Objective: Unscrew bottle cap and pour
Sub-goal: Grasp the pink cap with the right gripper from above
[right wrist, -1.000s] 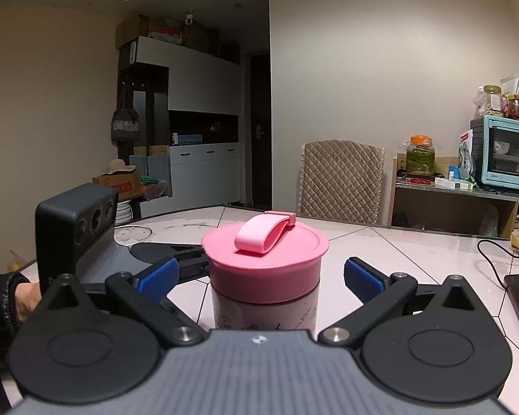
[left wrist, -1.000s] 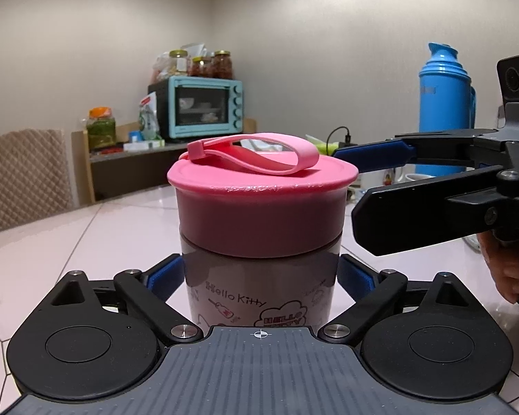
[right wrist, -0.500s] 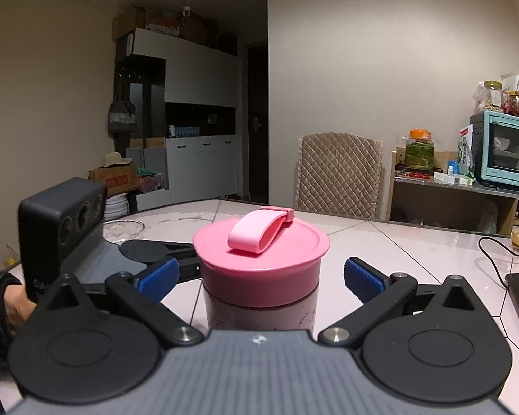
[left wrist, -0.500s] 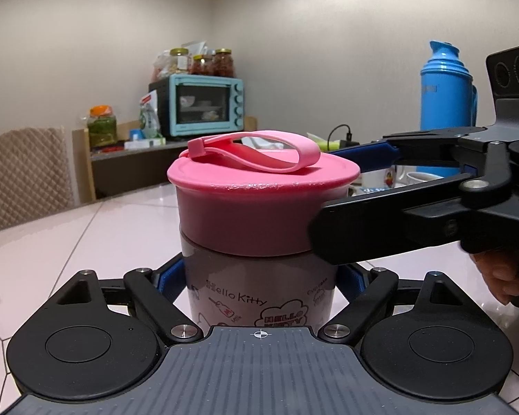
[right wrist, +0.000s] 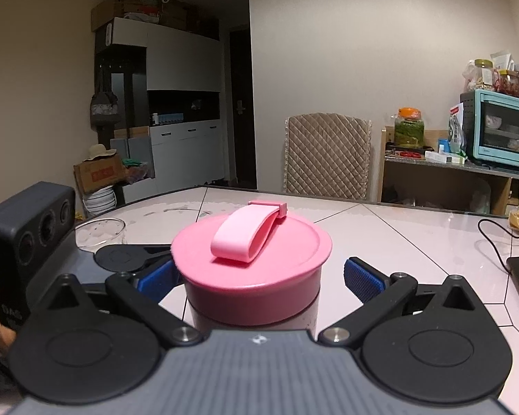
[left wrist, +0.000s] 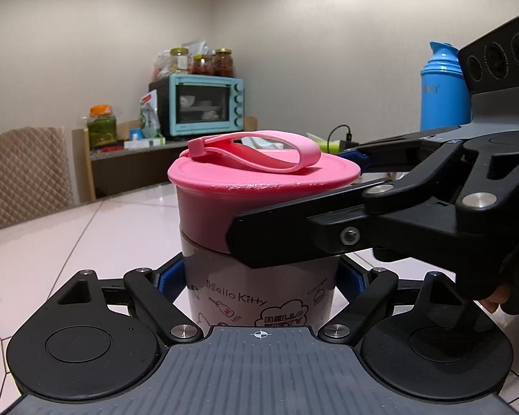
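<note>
Hello Kitty bottle [left wrist: 259, 287] stands upright on the pale tiled tabletop [left wrist: 86, 242], pink screw cap [left wrist: 259, 186] on, its carry strap [right wrist: 247, 235] lying flat across the top. Left gripper [left wrist: 261, 276] clamped on the bottle body below the cap, blue pads against both sides. Right gripper [right wrist: 259, 276] spread around the cap from the side, right pad clear of it; left-pad contact not discernible.

We see a matt pink plastic cap [left wrist: 263, 186] with a smooth strap; beneath it a printed glossy bottle [left wrist: 259, 294]; around it a glossy tiled bench [right wrist: 415, 228].
</note>
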{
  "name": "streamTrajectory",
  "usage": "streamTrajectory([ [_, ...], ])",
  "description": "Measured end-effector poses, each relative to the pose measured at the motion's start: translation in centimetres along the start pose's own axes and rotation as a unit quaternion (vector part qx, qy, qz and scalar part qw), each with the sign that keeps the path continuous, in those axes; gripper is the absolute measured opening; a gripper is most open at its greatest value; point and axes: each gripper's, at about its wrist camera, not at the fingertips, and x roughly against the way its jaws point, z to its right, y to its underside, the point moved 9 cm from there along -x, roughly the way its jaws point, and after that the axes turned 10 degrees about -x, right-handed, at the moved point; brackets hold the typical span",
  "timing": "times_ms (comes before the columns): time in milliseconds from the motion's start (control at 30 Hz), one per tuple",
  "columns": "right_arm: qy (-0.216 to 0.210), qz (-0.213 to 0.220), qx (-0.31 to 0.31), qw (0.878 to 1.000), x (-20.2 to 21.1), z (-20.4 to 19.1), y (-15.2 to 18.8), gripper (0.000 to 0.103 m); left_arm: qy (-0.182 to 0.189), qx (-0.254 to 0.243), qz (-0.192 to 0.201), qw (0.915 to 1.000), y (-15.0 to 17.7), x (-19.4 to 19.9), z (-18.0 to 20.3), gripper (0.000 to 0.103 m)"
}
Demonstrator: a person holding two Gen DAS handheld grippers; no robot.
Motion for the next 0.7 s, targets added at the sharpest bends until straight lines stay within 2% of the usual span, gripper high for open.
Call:
streamTrajectory([
  [233, 0.011, 0.002, -0.002, 1.000, -0.6, -0.1, 0.0, 0.103, 0.000, 0.000, -0.001, 1.0000, 0.0, 0.0, 0.1, 0.090],
  [367, 0.015, 0.003, -0.005, 1.000, -0.9, -0.1, 0.1, 0.096, 0.000, 0.000, -0.001, 1.0000, 0.0, -0.1, 0.1, 0.090],
  [467, 0.017, 0.004, -0.004, 1.000, -1.0, -0.1, 0.0, 0.095, 0.000, 0.000, -0.001, 1.0000, 0.0, -0.1, 0.0, 0.090],
  [600, 0.010, 0.002, -0.004, 1.000, -1.1, -0.3, 0.0, 0.086, 0.001, 0.000, 0.000, 1.0000, 0.0, 0.0, -0.1, 0.090],
  [700, 0.009, 0.005, 0.001, 1.000, -1.1, -0.3, 0.1, 0.086, 0.001, 0.000, 0.000, 1.0000, 0.0, 0.0, -0.2, 0.090],
])
